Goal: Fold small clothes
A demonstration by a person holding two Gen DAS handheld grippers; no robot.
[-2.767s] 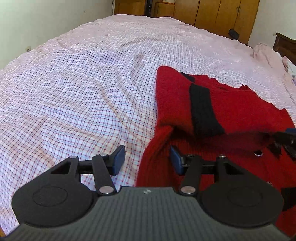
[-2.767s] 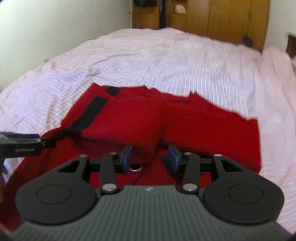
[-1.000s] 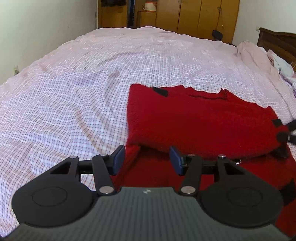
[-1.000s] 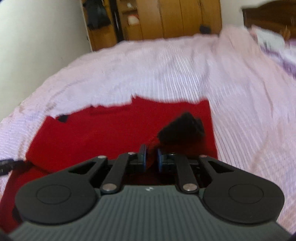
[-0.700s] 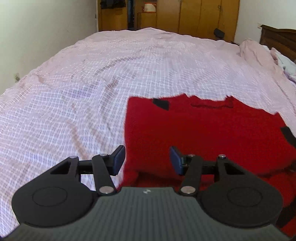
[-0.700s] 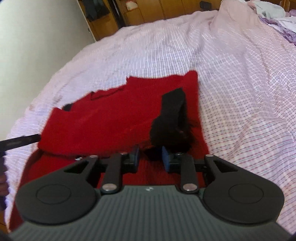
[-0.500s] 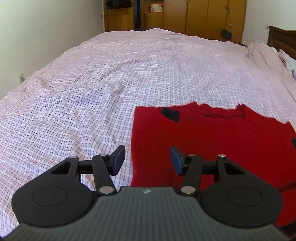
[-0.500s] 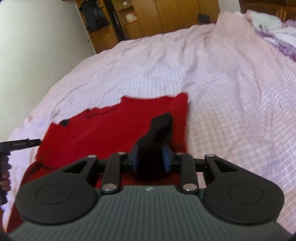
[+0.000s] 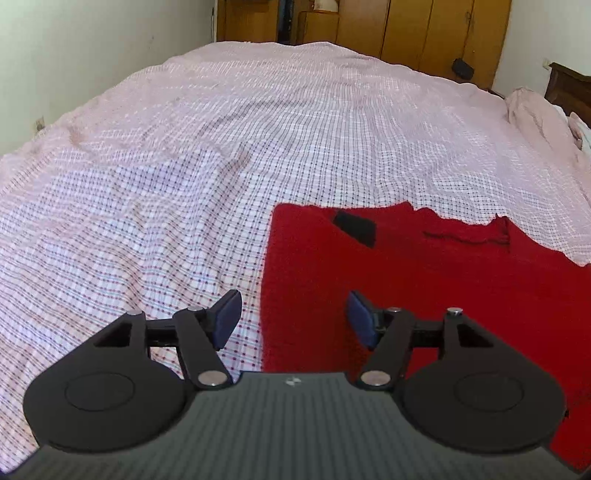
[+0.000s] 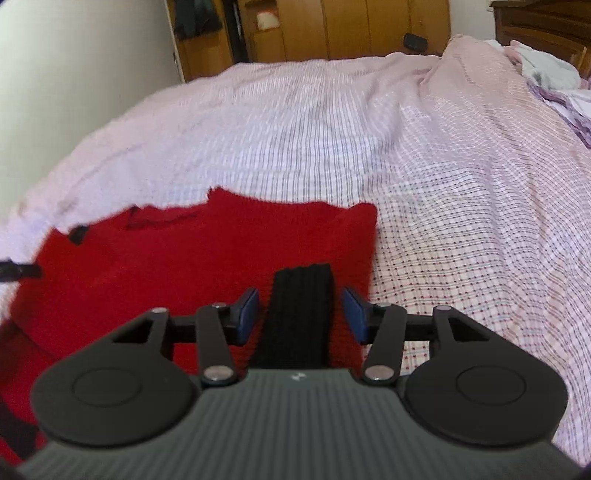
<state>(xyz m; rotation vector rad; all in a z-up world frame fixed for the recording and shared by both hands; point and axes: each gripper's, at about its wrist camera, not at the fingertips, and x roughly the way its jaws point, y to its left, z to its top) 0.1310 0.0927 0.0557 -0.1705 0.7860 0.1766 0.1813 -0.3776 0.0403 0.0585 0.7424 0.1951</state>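
A red knitted sweater (image 9: 424, 280) with black trim lies partly folded on the checked bed; it also shows in the right wrist view (image 10: 192, 254). My left gripper (image 9: 291, 319) is open and empty, hovering over the sweater's left edge. My right gripper (image 10: 299, 314) is open, and the sweater's black cuff (image 10: 301, 295) lies between its jaws, on the red fabric near the sweater's right edge. A small black patch (image 9: 354, 227) shows near the sweater's far edge. The left gripper's tip (image 10: 18, 271) shows at the far left of the right wrist view.
The pink checked bedspread (image 9: 221, 147) stretches far ahead and to both sides. Wooden wardrobes (image 9: 424, 29) stand beyond the bed. A pile of clothes (image 10: 554, 74) lies at the far right. A white wall (image 9: 74, 44) runs along the left.
My right gripper held the black cuff, carried it across the sweater, and has now opened, leaving it lying flat. My left gripper stayed open and drew back over the sweater's left edge.
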